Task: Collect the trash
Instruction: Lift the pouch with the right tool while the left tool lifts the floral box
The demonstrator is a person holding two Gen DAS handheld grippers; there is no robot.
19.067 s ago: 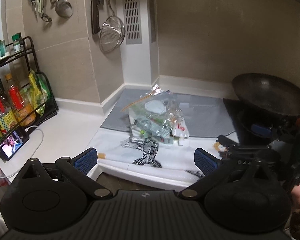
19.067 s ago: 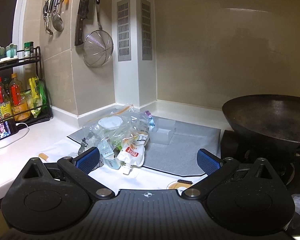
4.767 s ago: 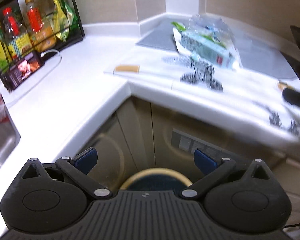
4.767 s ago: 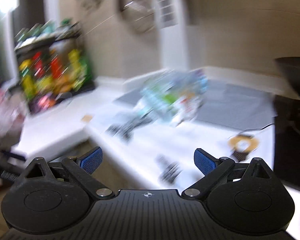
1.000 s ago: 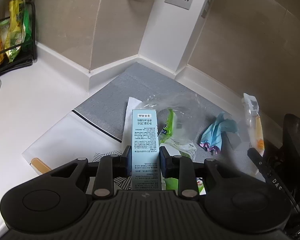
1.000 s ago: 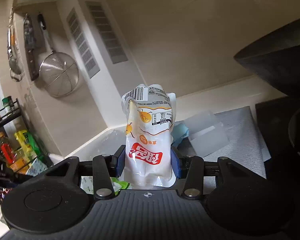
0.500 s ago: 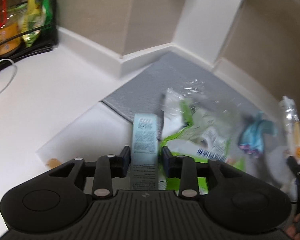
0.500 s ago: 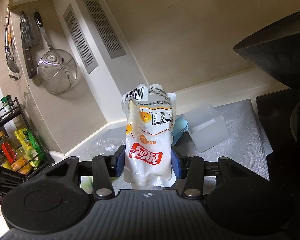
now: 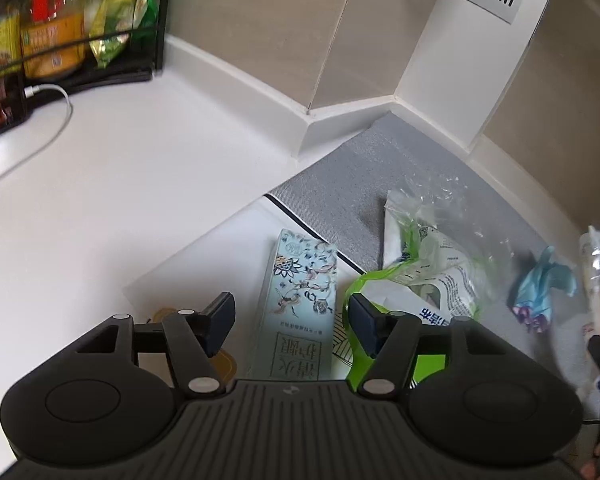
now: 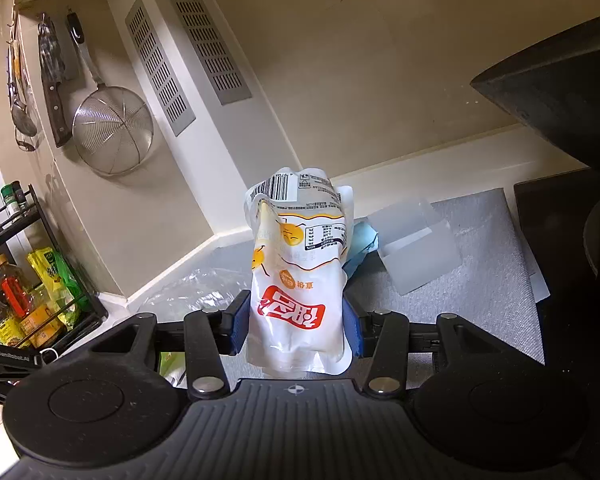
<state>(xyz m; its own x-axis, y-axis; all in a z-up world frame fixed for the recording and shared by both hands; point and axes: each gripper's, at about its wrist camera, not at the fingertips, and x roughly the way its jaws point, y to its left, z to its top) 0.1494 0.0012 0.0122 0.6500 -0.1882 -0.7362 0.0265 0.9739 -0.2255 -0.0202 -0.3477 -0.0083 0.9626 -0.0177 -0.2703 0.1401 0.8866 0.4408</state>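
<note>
In the left wrist view, the left gripper [image 9: 291, 322] has just been opening its jaws; they now stand apart on either side of a pale blue flowered carton [image 9: 298, 304] that lies flat on the white counter [image 9: 112, 184], the pads clear of its sides. To the right, a clear bag of wrappers [image 9: 432, 256] and a crumpled blue wrapper [image 9: 540, 288] rest on the grey mat [image 9: 384, 160].

In the right wrist view, the right gripper [image 10: 296, 322] clamps a white pouch [image 10: 298, 272] with red lettering, held upright above the mat. A clear plastic box [image 10: 416, 244] sits behind it, beside the dark wok [image 10: 560, 88].
</note>
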